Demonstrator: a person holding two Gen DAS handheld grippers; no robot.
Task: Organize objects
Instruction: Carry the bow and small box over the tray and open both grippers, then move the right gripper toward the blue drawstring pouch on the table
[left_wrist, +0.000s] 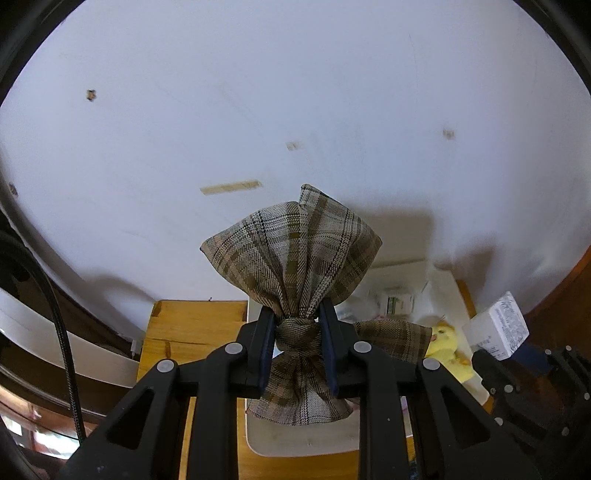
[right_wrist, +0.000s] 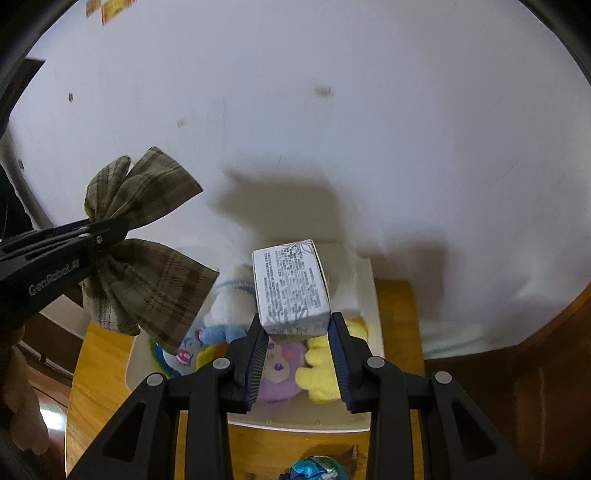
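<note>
My left gripper (left_wrist: 297, 334) is shut on the knot of a brown plaid fabric bow (left_wrist: 295, 251) and holds it in the air above a white bin (left_wrist: 303, 443). The bow also shows at the left of the right wrist view (right_wrist: 147, 288), with the left gripper (right_wrist: 92, 236) on it. My right gripper (right_wrist: 298, 328) is shut on a white box with small printed text (right_wrist: 290, 284), held above the white bin (right_wrist: 369, 302). The box also shows at the right of the left wrist view (left_wrist: 498, 325).
The bin holds plush toys: a yellow one (right_wrist: 325, 373), a purple one (right_wrist: 277, 373) and a white-and-blue one (right_wrist: 229, 295). It stands on a wooden surface (left_wrist: 192, 332) against a white wall (left_wrist: 295, 92). A blue shiny object (right_wrist: 314, 469) lies at the near edge.
</note>
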